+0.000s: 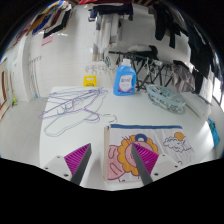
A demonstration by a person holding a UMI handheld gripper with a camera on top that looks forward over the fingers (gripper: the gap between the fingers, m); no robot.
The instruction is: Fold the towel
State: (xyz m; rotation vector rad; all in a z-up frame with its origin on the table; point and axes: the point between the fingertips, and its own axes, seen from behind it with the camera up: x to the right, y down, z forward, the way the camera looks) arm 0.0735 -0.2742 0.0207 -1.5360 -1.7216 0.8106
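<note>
Pink pads line the fingers of the tool [111, 170], which stand apart with nothing gripped. Between and just beyond them a printed towel [150, 152] lies flat on the white surface [60, 75]. To its left rest wire hangers [72, 108]. Farther on stand a blue bottle [125, 77] and a small yellow object [91, 76].
</note>
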